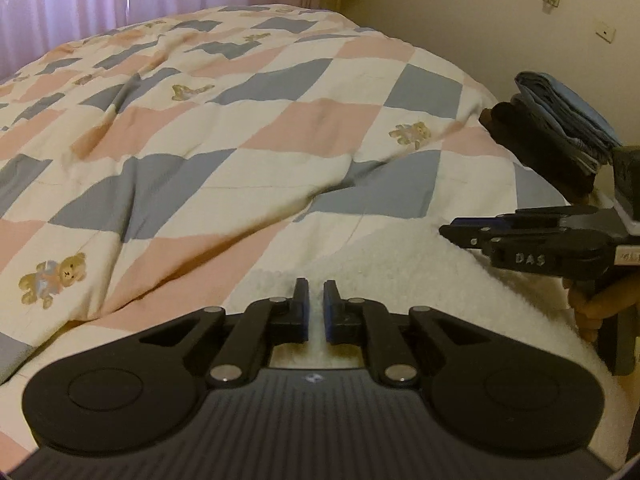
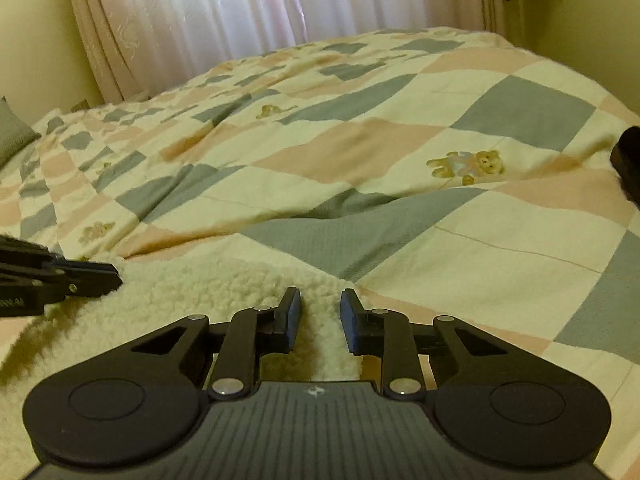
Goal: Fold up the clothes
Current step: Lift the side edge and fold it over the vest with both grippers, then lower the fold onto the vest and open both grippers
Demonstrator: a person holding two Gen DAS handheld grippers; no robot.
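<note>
Left claw is pinching the cream fluffy fleece garment, jaws nearly closed on its edge. Right claw is straddling a fleece ridge, jaws wider; grip unclear. Fleece is lying bunched under both claws on the pink-grey checked teddy-bear quilt. Folded blue and dark clothes stack is sitting beyond the right claw, so some folding looks done; fleece is not folded.
</note>
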